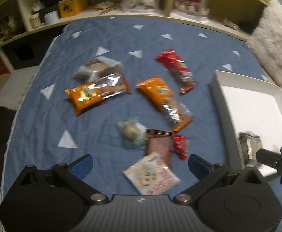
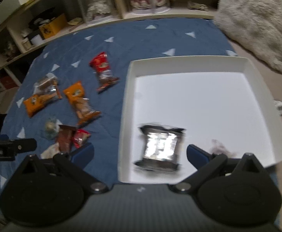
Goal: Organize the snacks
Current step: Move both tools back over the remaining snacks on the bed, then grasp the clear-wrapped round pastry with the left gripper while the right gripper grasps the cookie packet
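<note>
Blurrily, silver packet (image 2: 160,147) between spread fingers (image 2: 196,153), apparently untouched.

A blue bedspread (image 1: 106,38) patterned with white triangles is seen across both views. Two orange packets (image 1: 96,92) (image 1: 165,102) and a red packet (image 1: 176,69) are shown mid-frame. A white box (image 2: 199,100) is seen at right, with a silver, dark-edged packet (image 2: 160,147) in it. Blue pads (image 1: 83,165) are borne on black fingers.
</note>
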`<action>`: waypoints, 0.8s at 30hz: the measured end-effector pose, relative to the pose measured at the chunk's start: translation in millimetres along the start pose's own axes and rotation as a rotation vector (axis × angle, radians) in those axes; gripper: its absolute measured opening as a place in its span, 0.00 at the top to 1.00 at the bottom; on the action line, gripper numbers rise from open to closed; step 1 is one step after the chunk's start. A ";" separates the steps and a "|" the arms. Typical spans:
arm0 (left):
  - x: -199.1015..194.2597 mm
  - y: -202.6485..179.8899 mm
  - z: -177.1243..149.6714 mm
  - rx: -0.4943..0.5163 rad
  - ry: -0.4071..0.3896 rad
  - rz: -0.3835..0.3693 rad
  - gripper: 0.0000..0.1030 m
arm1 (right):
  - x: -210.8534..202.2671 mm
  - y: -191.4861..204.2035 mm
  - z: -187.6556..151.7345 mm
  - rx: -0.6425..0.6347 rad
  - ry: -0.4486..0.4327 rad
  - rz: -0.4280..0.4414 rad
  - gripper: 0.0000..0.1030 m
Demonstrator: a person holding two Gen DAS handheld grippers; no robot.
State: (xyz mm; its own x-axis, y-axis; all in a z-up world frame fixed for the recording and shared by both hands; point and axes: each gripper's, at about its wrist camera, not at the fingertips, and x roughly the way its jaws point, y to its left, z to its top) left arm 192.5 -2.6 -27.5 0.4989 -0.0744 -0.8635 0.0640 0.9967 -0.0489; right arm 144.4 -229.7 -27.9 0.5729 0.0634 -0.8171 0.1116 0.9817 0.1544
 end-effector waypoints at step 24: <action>88.2 44.2 29.8 -0.164 -0.025 -0.037 0.00 | 71.9 95.9 -28.3 -0.254 -0.068 0.182 0.00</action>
State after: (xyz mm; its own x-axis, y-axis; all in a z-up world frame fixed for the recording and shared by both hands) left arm 265.1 34.1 -90.8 0.5207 -0.1096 -0.8467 -0.0587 0.9848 -0.1636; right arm 173.4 -125.9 -87.6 0.6191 0.2382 -0.7483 -0.1993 0.9693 0.1437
